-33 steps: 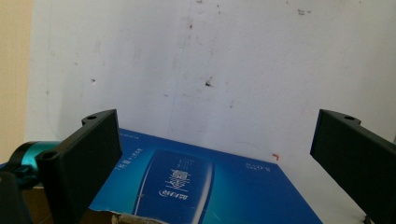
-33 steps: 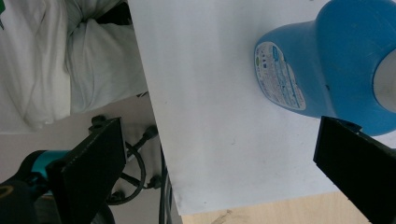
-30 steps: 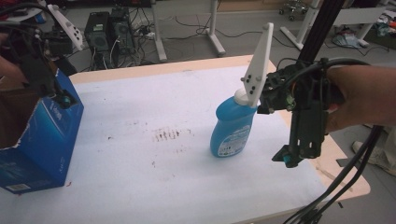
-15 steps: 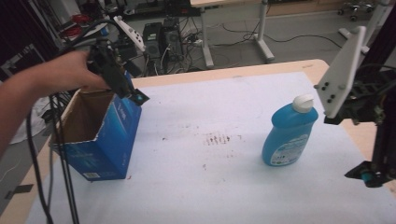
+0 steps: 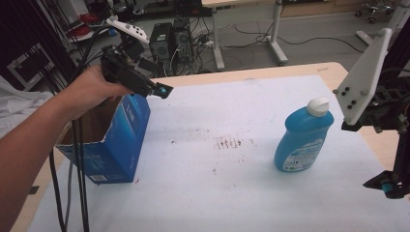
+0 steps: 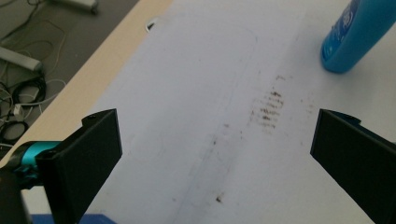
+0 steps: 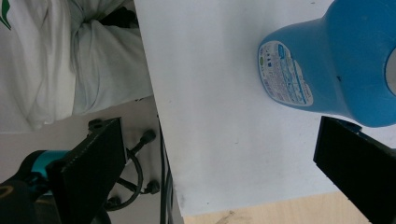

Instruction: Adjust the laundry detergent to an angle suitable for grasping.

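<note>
High view shows both tools wide open and empty, right tool (image 5: 387,186) at the blue bottle's (image 5: 302,140) four o'clock, where a careless swing could topple it.

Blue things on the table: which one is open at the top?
The blue cardboard box at the table's left edge, below the left gripper. Its top is open, showing brown inside. The blue bottle on the right is closed by a white cap.
</note>
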Available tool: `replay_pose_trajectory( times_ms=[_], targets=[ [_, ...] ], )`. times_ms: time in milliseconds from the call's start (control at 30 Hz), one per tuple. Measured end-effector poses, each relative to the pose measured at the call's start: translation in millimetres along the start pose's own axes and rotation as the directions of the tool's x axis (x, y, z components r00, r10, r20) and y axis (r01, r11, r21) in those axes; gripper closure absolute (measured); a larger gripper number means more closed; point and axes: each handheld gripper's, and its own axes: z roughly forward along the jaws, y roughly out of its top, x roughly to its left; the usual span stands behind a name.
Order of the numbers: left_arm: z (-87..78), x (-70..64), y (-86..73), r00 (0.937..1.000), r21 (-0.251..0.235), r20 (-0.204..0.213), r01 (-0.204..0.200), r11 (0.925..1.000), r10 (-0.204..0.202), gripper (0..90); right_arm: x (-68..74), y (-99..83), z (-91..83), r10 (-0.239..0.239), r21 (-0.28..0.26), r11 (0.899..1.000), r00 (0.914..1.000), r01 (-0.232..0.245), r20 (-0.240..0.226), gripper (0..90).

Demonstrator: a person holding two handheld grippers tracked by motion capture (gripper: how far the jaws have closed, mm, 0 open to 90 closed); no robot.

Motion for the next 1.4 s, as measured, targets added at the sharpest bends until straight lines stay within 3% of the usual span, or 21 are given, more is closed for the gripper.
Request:
replay_pose_trajectory(
  times_ms=[100,267,600,633,800,833,867,900,933,1000,1133,1400],
  targets=[
    [0.3,-3.0,-2.2,0.9992,-0.093,-0.026,0.029,0.9953,-0.031,2.0,-0.5,0.0,-0.4,0.003,-0.002,1.0,1.0,-0.003,0.005,2.0],
    [3.4,-5.6,-4.8,0.9936,-0.233,-0.058,0.081,0.9692,-0.097,2.0,-1.2,0.8,0.0,0.003,-0.005,1.0,1.0,-0.003,0.005,2.0],
    [16.4,-14.3,-6.8,0.9917,-0.296,-0.065,0.087,0.9513,-0.111,2.0,-1.3,-1.3,2.0,0.005,-0.014,1.0,0.9999,-0.005,0.009,2.0],
    [19.4,-16.3,-7.8,0.9908,-0.318,-0.064,0.093,0.9436,-0.119,2.0,-1.3,-1.8,2.4,0.004,-0.013,1.0,1.0,-0.004,0.009,2.0],
    [26.8,-22.0,-14.4,0.9903,-0.378,-0.061,0.093,0.921,-0.125,2.0,-0.6,-3.7,2.5,0.009,-0.009,1.0,0.9999,-0.009,0.009,2.0],
    [26.8,-22.0,-14.4,0.9903,-0.378,-0.061,0.093,0.921,-0.125,2.0,-1.1,-4.1,2.8,0.005,-0.013,1.0,0.9999,-0.005,0.009,2.0],
    [29.7,-25.0,-17.0,0.9901,-0.403,-0.058,0.094,0.9102,-0.128,2.0,-1.1,-4.2,2.9,0.005,-0.012,1.0,0.9999,-0.005,0.009,2.0],
    [30.8,-26.3,-18.0,0.9902,-0.416,-0.055,0.095,0.9043,-0.129,2.0,-1.2,-4.3,3.0,0.005,-0.013,1.0,0.9999,-0.005,0.01,2.0],
    [30.8,-26.3,-18.0,0.9902,-0.416,-0.055,0.095,0.9043,-0.129,2.0,-1.2,-4.3,3.0,0.005,-0.015,1.0,0.9999,-0.004,0.011,2.0],
    [34.5,-31.0,-21.3,0.9919,-0.44,-0.045,0.086,0.894,-0.118,2.0,-1.1,-4.5,3.6,0.005,-0.018,1.0,0.9999,-0.005,0.009,2.0],
    [38.3,-33.1,-24.9,0.9931,-0.442,-0.026,0.091,0.8926,-0.114,2.0,-1.0,-4.6,4.2,0.008,-0.02,1.0,0.9999,-0.008,0.01,2.0],
    [48.9,-46.1,-34.7,0.9938,-0.476,0.02,0.105,0.8732,-0.109,2.0,-0.8,-6.6,5.2,0.012,-0.022,1.0,0.9999,-0.012,0.007,2.0]
  ],
)
